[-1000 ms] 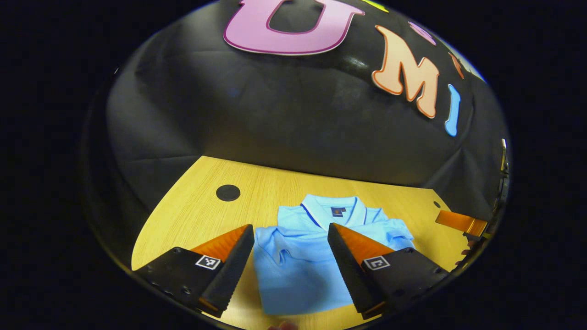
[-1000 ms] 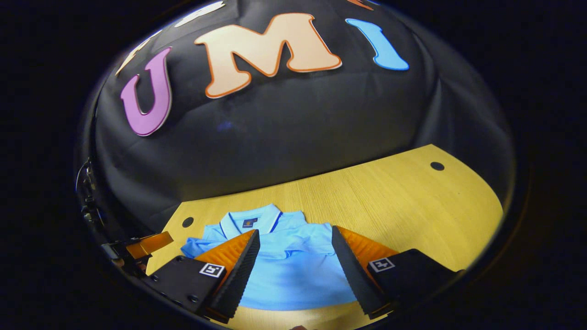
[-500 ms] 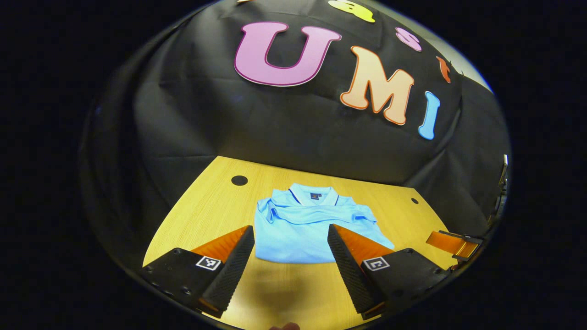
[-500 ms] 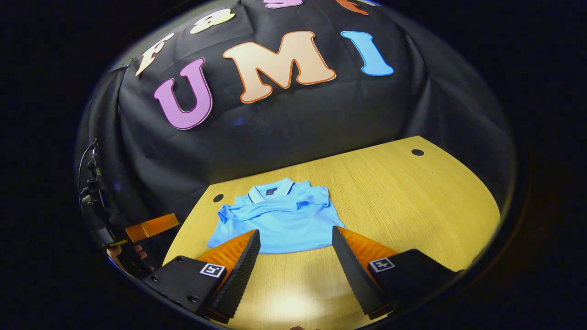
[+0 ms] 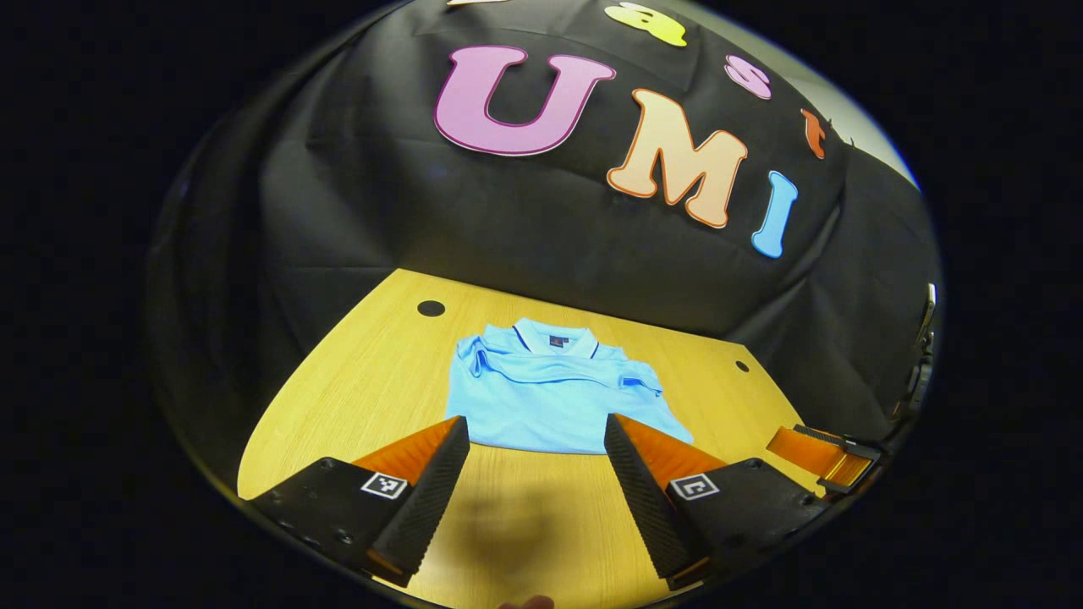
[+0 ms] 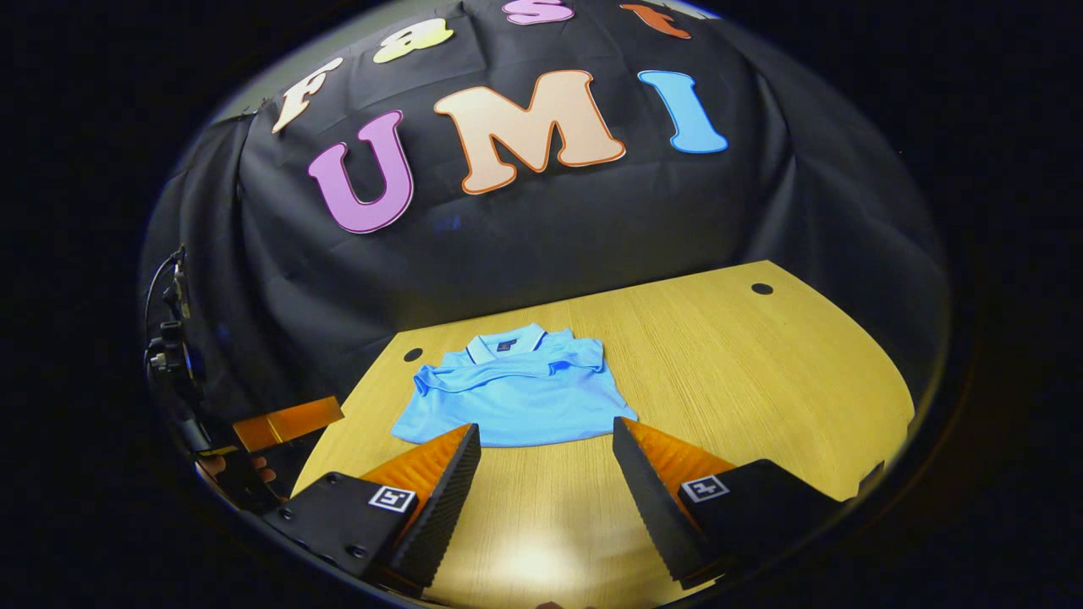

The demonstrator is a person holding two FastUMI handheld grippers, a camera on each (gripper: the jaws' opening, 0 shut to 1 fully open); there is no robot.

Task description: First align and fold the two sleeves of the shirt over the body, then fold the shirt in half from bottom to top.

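The folded shirt [image 5: 554, 393] lies flat on the surface [image 5: 355, 397]. Both the left gripper [image 5: 535, 474] and the right gripper [image 6: 546, 478] hang spread, holding nothing.

Shirts: one, a light blue polo shirt [image 5: 554, 393] [image 6: 516, 393], folded on the table [image 5: 355, 397] [image 6: 744, 364].
Tables: one.
Grippers: two, the left gripper [image 5: 535, 486] and the right gripper [image 6: 546, 491], both near the shirt's bottom edge.
Round holes in the table: two, beside the shirt's collar end.
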